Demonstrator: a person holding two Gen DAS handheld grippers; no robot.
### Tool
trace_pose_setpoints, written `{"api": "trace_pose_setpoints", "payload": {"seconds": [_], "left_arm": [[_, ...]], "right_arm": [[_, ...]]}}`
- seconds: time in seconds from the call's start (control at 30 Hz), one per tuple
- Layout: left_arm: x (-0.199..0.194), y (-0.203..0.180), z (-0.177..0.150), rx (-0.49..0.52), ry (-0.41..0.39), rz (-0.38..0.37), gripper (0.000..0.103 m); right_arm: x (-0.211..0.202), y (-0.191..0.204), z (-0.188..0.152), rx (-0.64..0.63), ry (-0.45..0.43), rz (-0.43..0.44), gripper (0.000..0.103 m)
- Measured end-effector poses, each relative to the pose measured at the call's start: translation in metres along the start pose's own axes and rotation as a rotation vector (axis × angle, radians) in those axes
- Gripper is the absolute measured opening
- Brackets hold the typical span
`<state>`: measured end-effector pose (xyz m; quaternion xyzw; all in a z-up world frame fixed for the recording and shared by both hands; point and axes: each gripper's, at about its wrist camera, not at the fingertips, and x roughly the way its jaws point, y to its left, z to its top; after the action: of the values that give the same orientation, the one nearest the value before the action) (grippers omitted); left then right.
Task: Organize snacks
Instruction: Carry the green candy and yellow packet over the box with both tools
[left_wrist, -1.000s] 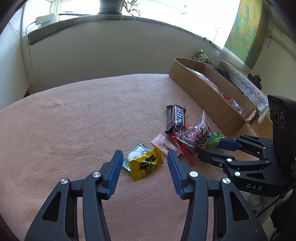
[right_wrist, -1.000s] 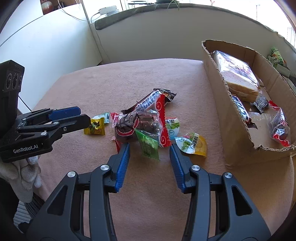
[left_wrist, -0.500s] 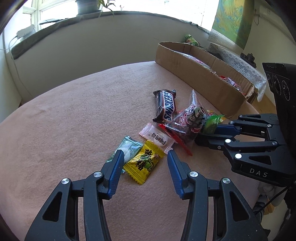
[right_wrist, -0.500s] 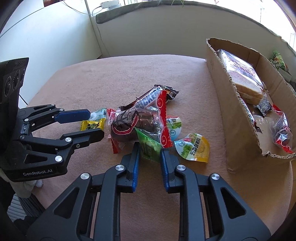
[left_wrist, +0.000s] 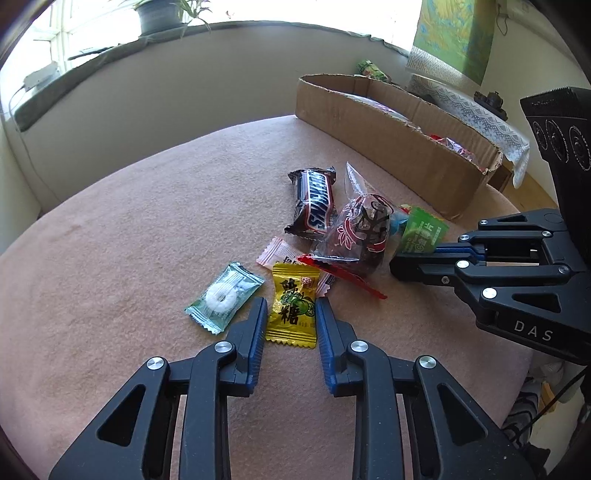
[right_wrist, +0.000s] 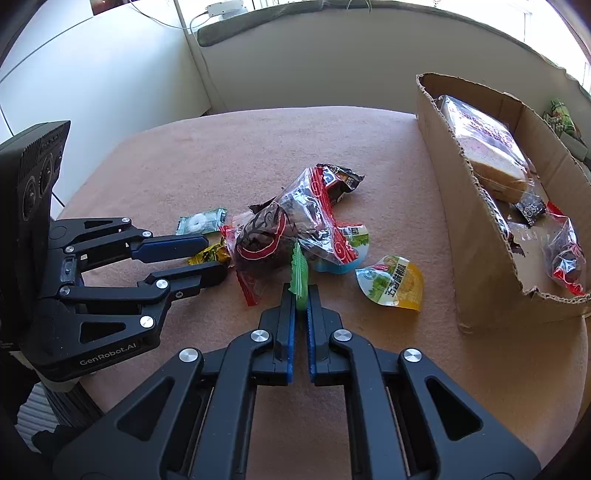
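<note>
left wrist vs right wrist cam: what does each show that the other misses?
Only left wrist: the Snickers bar's full label, the pink-white sachet, the potted plant.
Only right wrist: inside the cardboard box, a bagged sandwich, and the yellow-green jelly pack on the cloth.
Both: the mint candy, the yellow candy between the left tool's fingers, and the green packet pinched by the right tool.

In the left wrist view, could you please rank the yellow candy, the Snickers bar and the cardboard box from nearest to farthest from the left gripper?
1. Yellow candy: between the left gripper's fingers.
2. Snickers bar: beyond it, mid-table.
3. Cardboard box: farthest, upper right.
</note>
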<state>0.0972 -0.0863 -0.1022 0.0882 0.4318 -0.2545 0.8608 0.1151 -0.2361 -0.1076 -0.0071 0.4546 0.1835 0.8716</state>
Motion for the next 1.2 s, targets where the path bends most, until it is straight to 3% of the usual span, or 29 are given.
{"api": "trace_pose_setpoints", "payload": {"seconds": [0.33,0.73,1.2], "left_arm": [[-0.024,0.015,-0.002,-0.12,-0.063,-0.046,0.024],[-0.048,-0.001,0.029,-0.153,-0.179,-0.112,0.024],[-0.032,-0.052,0.074,-0.127,-0.227,-0.203,0.024]], "right_arm": [[-0.023,-0.007,-0.007,0.021,-0.04,0.022,0.005],[-0.074,-0.021,-0.006,0.032,-0.132,0.02,0.005],[-0.12,-0.089,0.004,0.107,-0.216,-0.12,0.005]]}}
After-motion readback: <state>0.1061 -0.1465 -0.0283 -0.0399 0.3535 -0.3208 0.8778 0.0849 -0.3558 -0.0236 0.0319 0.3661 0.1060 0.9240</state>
